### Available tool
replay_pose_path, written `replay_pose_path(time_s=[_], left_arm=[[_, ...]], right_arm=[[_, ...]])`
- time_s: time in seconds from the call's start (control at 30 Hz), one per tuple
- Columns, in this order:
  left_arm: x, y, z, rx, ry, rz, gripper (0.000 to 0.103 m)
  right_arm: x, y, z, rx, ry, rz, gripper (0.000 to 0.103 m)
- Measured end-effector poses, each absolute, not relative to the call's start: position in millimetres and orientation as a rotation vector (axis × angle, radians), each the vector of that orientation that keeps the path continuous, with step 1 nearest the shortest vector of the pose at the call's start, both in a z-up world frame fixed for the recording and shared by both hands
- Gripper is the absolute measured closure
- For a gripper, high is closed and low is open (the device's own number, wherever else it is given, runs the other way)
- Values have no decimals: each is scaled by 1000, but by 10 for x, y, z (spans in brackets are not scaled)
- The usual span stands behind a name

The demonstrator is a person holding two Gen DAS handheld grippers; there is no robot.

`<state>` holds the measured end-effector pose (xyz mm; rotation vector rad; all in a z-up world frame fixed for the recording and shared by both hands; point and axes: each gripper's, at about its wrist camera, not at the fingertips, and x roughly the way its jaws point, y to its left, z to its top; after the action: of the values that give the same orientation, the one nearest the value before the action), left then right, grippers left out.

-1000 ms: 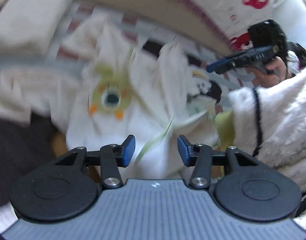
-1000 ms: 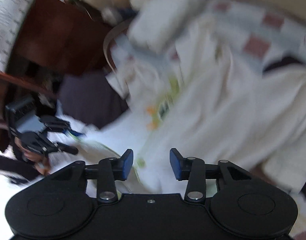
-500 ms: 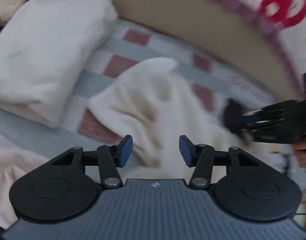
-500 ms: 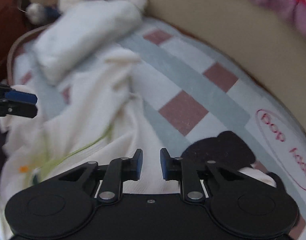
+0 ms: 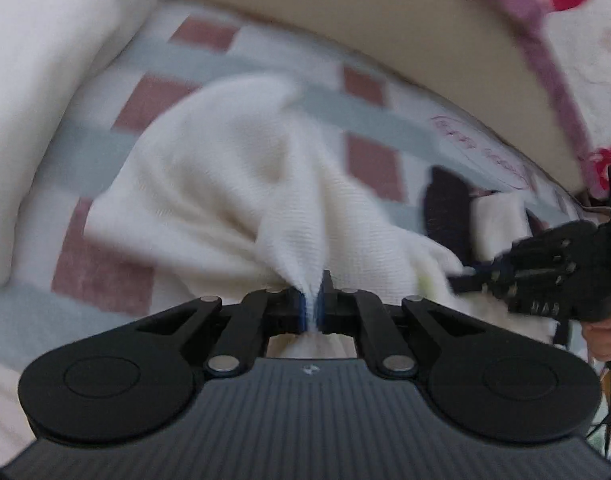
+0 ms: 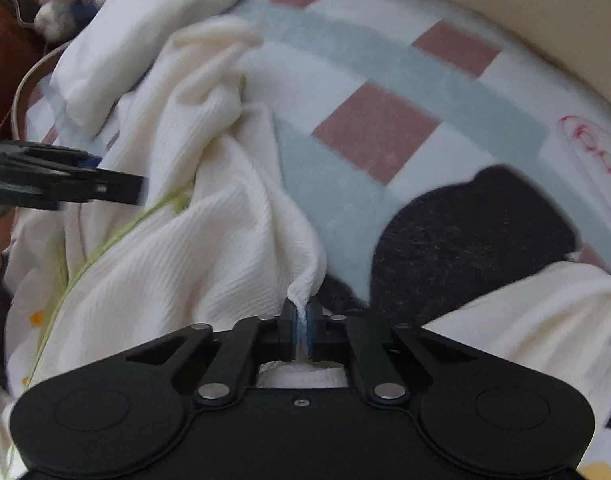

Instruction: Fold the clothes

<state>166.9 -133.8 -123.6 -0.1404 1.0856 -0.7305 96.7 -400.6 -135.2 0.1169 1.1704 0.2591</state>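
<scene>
Both grippers are pinched tight on the same cream knit garment (image 5: 233,184). Seen from its own camera, the left gripper (image 5: 313,308) has its blue-padded fingers pressed together on a gathered fold, and the cloth fans up and away from the tips toward the far edge of the bed, blurred at its top. The right gripper (image 6: 303,326) likewise clamps a small bunched corner of the garment, which spreads out to its left in ribbed folds with thin green lines and small orange marks printed on it. Each gripper shows in the other's view: the right one at the right edge of the left view with a hand (image 5: 603,336) behind it, the left one at the left edge of the right view. Under the garment lies a checked blanket (image 6: 385,128) of white, pale blue and dusty pink squares. A dark cloth (image 6: 473,232) rests just right of the right gripper, and a white pillow (image 6: 153,28) sits toward the far left corner.
</scene>
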Motion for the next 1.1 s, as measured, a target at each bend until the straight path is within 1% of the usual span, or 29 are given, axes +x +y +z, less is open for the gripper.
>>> replay_pose_path(time_s=[0.07,0.17,0.2,0.27,0.3,0.4,0.47,0.53,0.6,0.7,0.73,0.77,0.8,0.87,0.9,0.93,0.97,1.1], left_arm=[[1574,-1199,-995,-193,1008,-793,99],[1375,-957,-711,-195,896,-816,98],[1310,-893,-667,-187,878,-814,98],[1231,-902,-844,-173,960,-798,98],[1192,-906,-933,-166,1002,-790,98],[1074,-918,-1200,-144,1125,-762,98],[1002,-925,-1346,-127,1195,-746,98],[994,-923,-1261,-98,1186,-755,97],[1073,-889,-1207,-113,1183,-770,96],[1148,-786,-1181,-163,1147,-768,86],[1179,-761,-1177,-176,1136,-762,83],[1225,-766,-1166,-188,1130,-760,82],[1242,-765,-1176,-206,1124,-762,82],[1276,-746,-1165,-249,1115,-768,79],[1310,-755,-1157,-269,1108,-773,68],[1354,-772,-1157,-284,1105,-777,54],[1413,-802,-1172,-294,1105,-782,51],[1627,-1015,-1339,-206,1145,-717,50]], right_arm=[[641,-4108,-992,161,1002,165,98],[88,-4215,-563,97,834,-46,98],[-37,-4269,-523,91,839,-64,98],[-265,-4383,-482,85,871,-79,98],[-338,-4420,-548,64,909,-112,98],[-449,-4386,-961,20,1140,-106,98],[-552,-4331,-1184,43,1237,-61,98],[-625,-4286,-1224,65,1264,-21,97],[-622,-4347,-1135,89,1241,-11,92],[-532,-4579,-902,249,1142,-6,84],[-525,-4682,-836,323,1093,-4,75],[-524,-4736,-813,396,1049,2,62],[-524,-4781,-798,468,1005,7,60],[-449,-4824,-837,522,977,13,60],[-393,-4813,-874,517,981,7,60],[-336,-4803,-910,511,986,1,59],[-249,-4782,-966,484,999,-7,59],[30,-4703,-1192,382,1049,-27,59]])
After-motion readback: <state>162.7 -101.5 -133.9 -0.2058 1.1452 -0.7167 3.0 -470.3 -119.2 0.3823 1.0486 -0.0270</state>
